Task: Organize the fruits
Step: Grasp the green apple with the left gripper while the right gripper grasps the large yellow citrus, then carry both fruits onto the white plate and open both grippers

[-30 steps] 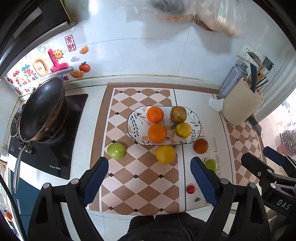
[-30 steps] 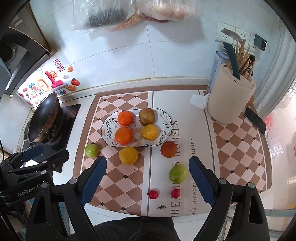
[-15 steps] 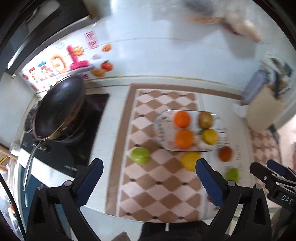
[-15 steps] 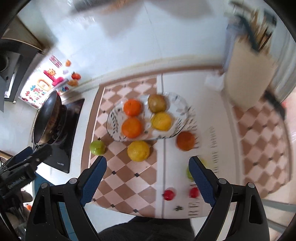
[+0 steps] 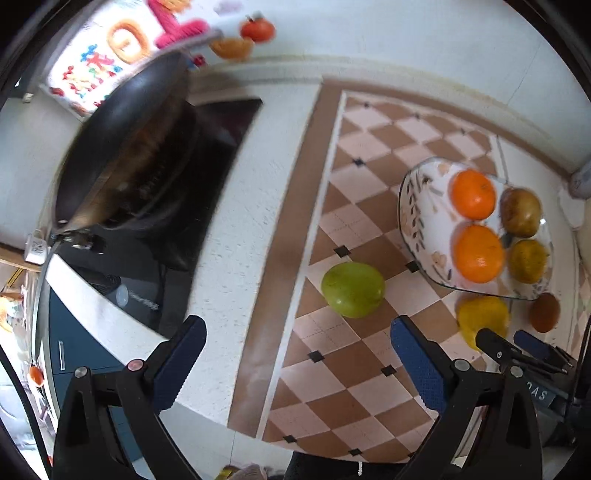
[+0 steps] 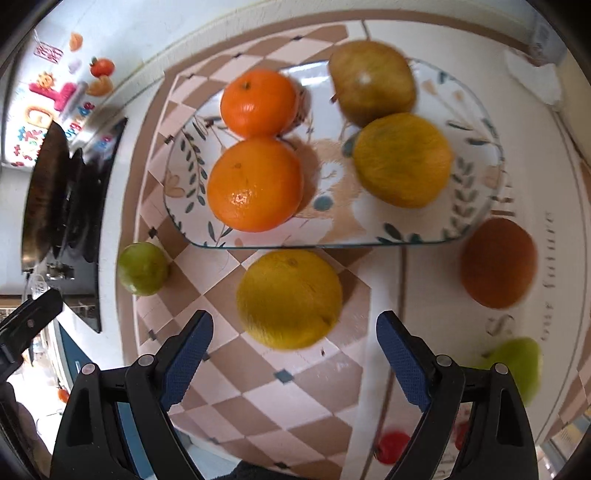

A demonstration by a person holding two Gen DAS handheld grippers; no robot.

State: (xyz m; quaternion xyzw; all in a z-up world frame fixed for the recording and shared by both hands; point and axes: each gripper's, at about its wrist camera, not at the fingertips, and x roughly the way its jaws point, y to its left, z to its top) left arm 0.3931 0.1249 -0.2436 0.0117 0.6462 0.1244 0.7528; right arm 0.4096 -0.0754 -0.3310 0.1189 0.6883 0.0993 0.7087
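Both grippers stand wide and empty: left gripper above a round green fruit, right gripper above a yellow citrus, beside the leaf-patterned glass plate.

A black wok sits tilted on a black cooktop, just left of the brown-and-cream checkered mat. Behind the wok, colourful stickers cover the white wall, among them an orange slice and a red tomato. Right of the mat's checks lies crumpled white paper.
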